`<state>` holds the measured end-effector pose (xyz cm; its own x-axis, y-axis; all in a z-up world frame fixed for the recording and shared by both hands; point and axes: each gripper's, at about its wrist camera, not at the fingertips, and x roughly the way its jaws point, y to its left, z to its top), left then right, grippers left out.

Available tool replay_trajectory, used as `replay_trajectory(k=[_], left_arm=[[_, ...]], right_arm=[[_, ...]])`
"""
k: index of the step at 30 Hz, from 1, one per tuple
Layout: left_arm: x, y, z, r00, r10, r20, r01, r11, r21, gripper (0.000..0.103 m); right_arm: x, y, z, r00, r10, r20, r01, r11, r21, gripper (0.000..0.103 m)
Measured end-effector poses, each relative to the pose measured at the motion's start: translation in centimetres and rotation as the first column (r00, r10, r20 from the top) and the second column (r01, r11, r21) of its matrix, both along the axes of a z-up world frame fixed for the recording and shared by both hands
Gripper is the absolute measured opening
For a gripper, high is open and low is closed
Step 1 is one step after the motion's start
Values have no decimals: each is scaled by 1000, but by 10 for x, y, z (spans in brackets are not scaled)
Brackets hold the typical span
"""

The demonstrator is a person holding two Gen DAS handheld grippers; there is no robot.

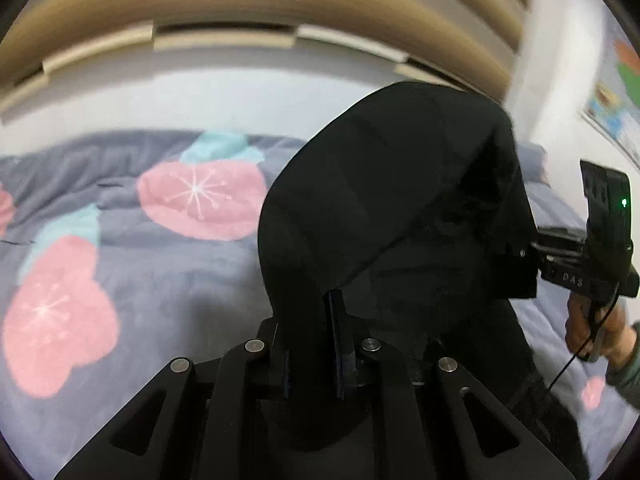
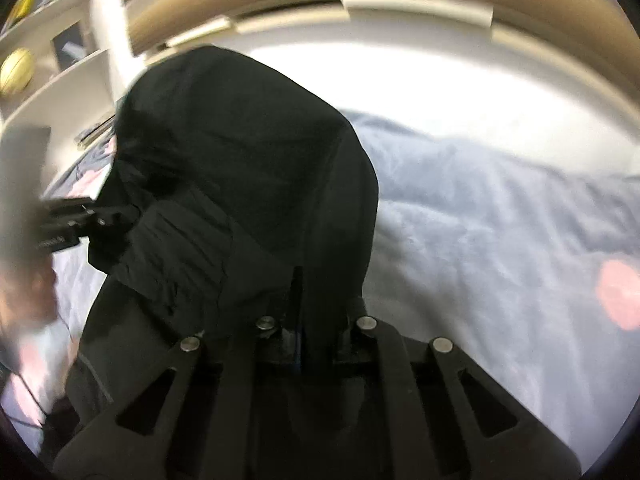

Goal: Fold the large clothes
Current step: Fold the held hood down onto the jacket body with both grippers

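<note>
A large black garment [image 1: 380, 184] hangs lifted above the bed, stretched between both grippers. In the left wrist view my left gripper [image 1: 308, 320] is shut on a fold of its edge, and the cloth drapes over the fingers. Out at the right my right gripper [image 1: 520, 256], held by a hand [image 1: 592, 332], bites the other end. The right wrist view shows the same garment [image 2: 240, 160] rising as a dark hump. My right gripper [image 2: 308, 300] is shut on the fabric there. The left gripper [image 2: 104, 220] grips it at the left, blurred.
A grey-blue quilt [image 1: 160, 280] with pink flowers covers the bed under the garment. Behind it runs a pale wall and a beige slatted headboard [image 1: 240, 8]. White shelves [image 2: 60, 80] stand at the far left of the right wrist view. A colourful poster [image 1: 616, 112] hangs at the right.
</note>
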<state>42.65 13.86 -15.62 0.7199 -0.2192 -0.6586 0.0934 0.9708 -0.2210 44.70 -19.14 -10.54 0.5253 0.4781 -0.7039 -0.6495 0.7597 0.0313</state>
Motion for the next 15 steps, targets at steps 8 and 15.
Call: replay_trajectory(k=[8,15], left_arm=[[-127,-32,-43,986,24,-162,-10,996,84,18],[-165,8,-75,932,191,-309,-178,982,68,15]], right_arm=[[-118,-46,-40,995,-95,26,98,980,-173,18],[-128,-95,-71,954,-234,-190,198,962,-191,26]])
